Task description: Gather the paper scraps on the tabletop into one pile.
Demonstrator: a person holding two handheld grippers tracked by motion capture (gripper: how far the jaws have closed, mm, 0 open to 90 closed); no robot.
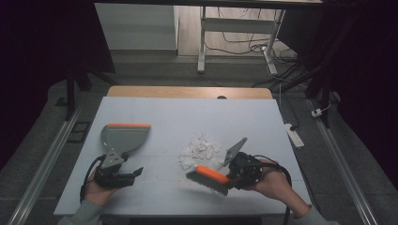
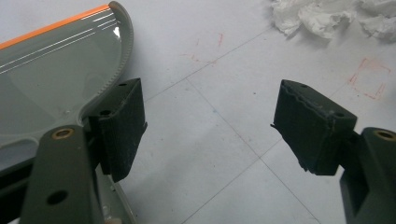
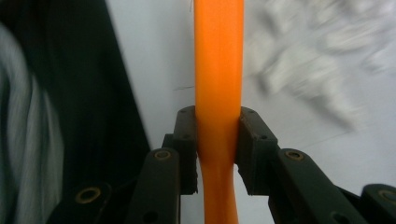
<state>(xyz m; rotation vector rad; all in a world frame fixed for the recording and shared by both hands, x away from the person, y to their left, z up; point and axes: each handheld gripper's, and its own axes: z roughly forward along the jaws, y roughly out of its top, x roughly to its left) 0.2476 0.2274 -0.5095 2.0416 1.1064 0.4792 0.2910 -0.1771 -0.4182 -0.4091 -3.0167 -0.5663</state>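
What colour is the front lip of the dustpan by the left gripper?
Orange, on a grey dustpan; the lip shows best in the high view.

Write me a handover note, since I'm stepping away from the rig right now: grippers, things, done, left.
Right gripper: shut on the brush, near the paper scraps.
Left gripper: open, holding nothing, beside the dustpan at the table's left.
Done: brush picked up.
Left: grip the dustpan, sweep the scraps into it; none are in it yet.
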